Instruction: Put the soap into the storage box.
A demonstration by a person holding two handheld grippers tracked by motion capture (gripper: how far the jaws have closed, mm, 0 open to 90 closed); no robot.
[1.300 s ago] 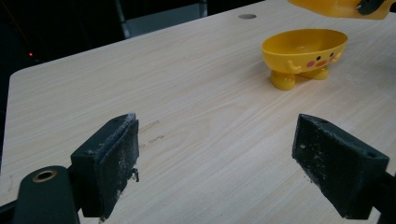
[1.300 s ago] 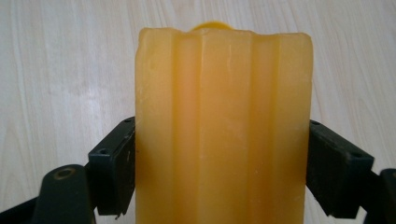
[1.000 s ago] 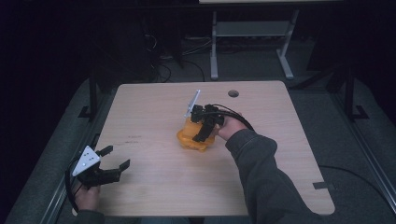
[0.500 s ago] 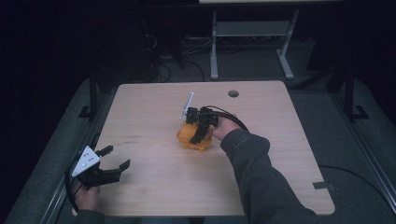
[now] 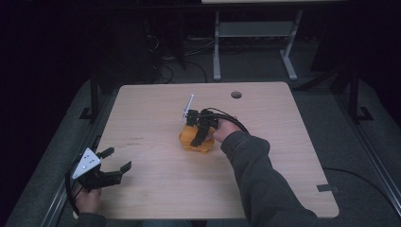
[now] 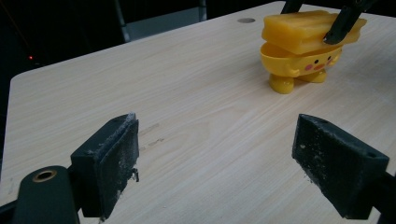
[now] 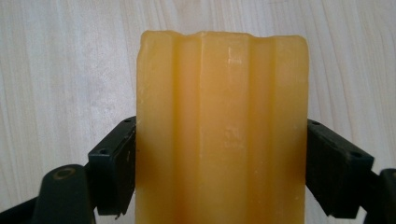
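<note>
Jaws of the right gripper (image 5: 197, 137) clamp a ridged yellow-orange lid (image 7: 222, 130) atop a small yellow chick-faced pot (image 6: 299, 60) mid-frame on the pale wooden table (image 5: 283, 156), while the left gripper (image 5: 113, 165), lower left, gapes empty.

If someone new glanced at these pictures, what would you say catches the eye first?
Most striking is the yellow duck-faced plastic container near the middle of the pale wooden table, topped by a ridged amber-yellow slab. The right gripper has its jaws against both sides of that slab. The left gripper hangs open over the table's near left corner, holding nothing.
</note>
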